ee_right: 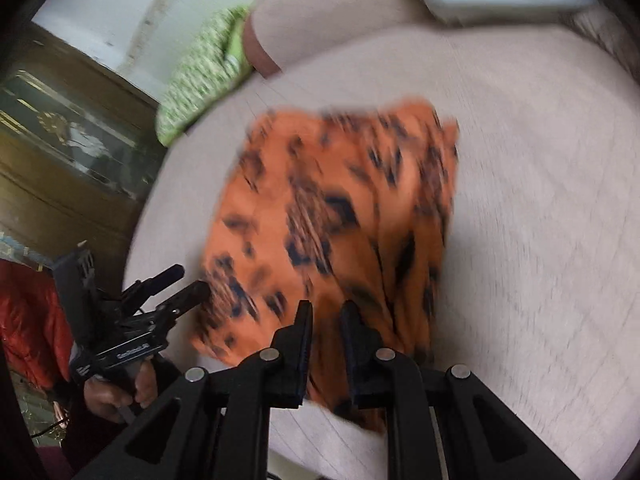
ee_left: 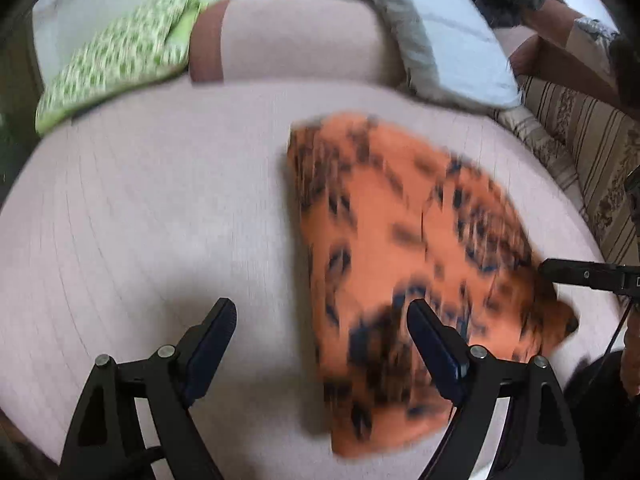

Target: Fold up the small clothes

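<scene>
An orange garment with dark blotches point(ee_left: 400, 240) lies on the pale pink sofa seat point(ee_left: 140, 208), folded to a rough rectangle. My left gripper point(ee_left: 320, 306) hovers over its near-left edge, jaws wide and empty, the right finger point(ee_left: 436, 344) above the cloth. In the right wrist view the same garment point(ee_right: 340, 208) spreads ahead, and my right gripper point(ee_right: 328, 312) is nearly closed on its near edge, with folds converging toward the fingers. The left gripper point(ee_right: 192, 284) shows at the garment's left side. The right gripper point(ee_left: 576, 274) enters from the right edge at the cloth's corner. Both views are blurred.
A green patterned pillow point(ee_left: 116, 60), a pink bolster point(ee_left: 296, 44) and a grey-white cushion point(ee_left: 448, 32) line the sofa's back. Striped upholstery point(ee_left: 580, 140) runs along the right. A wooden cabinet point(ee_right: 60, 152), a red jacket point(ee_right: 28, 320) and the person's hand point(ee_right: 116, 392) are at left.
</scene>
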Demonstrator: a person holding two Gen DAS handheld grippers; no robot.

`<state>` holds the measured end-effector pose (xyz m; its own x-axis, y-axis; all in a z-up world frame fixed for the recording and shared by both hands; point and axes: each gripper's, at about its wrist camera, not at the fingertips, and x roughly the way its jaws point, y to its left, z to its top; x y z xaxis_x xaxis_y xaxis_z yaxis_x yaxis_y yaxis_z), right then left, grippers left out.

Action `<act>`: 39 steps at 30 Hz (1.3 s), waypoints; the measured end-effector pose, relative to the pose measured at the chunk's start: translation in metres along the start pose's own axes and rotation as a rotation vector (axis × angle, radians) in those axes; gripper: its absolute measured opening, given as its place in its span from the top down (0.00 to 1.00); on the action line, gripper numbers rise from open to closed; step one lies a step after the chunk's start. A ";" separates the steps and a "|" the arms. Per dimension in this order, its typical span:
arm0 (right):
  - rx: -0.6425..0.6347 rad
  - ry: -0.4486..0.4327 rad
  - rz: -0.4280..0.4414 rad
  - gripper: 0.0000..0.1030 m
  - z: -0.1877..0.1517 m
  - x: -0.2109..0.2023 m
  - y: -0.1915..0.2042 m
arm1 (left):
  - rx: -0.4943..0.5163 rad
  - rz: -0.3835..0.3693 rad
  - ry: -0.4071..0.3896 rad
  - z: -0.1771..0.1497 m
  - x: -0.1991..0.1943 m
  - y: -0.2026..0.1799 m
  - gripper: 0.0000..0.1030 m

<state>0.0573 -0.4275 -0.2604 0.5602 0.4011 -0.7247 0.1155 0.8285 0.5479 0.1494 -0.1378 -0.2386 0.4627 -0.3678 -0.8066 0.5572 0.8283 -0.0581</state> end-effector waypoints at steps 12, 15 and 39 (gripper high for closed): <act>0.207 -0.024 0.026 0.83 0.111 0.075 -0.055 | 0.004 0.031 0.189 0.119 0.134 0.003 0.14; 0.235 0.010 0.018 0.83 0.117 0.098 -0.072 | -0.023 0.014 0.263 0.116 0.163 0.008 0.12; -0.038 0.011 -0.165 0.83 -0.035 0.031 0.006 | 0.030 0.172 0.085 -0.032 0.019 -0.025 0.10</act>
<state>0.0467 -0.3966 -0.2948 0.5271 0.2626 -0.8082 0.1739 0.8976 0.4051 0.1221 -0.1520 -0.2709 0.4936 -0.1838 -0.8500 0.4962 0.8623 0.1017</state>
